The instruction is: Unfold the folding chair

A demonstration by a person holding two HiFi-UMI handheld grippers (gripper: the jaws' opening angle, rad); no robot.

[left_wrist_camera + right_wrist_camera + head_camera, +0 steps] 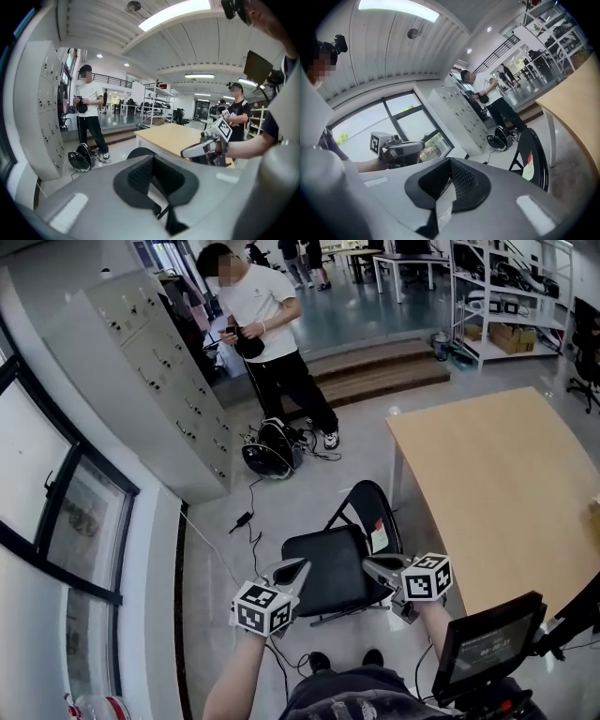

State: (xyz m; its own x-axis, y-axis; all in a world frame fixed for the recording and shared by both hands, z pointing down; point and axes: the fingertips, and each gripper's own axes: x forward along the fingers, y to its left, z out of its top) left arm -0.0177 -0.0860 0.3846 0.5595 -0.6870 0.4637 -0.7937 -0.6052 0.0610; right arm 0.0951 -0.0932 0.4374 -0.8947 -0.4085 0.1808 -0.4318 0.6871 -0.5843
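The black folding chair [328,570] stands opened out on the floor beside the table, seat level and backrest [372,505] upright. Both grippers hover over the seat's near edge without touching it. My left gripper [302,565] is shut with nothing in it, above the seat's left front corner. My right gripper [367,562] is also shut and empty, above the right front corner. In the left gripper view the right gripper [187,152] shows ahead, with the top of the chair's backrest [140,152] behind my jaws. The right gripper view shows the backrest [533,157] and the left gripper [417,146].
A light wooden table [506,474] stands right of the chair. A grey locker cabinet [159,381] lines the left wall. A person [267,324] stands near the steps, with a black bag [272,448] and cables [246,517] on the floor. A monitor [487,645] sits at lower right.
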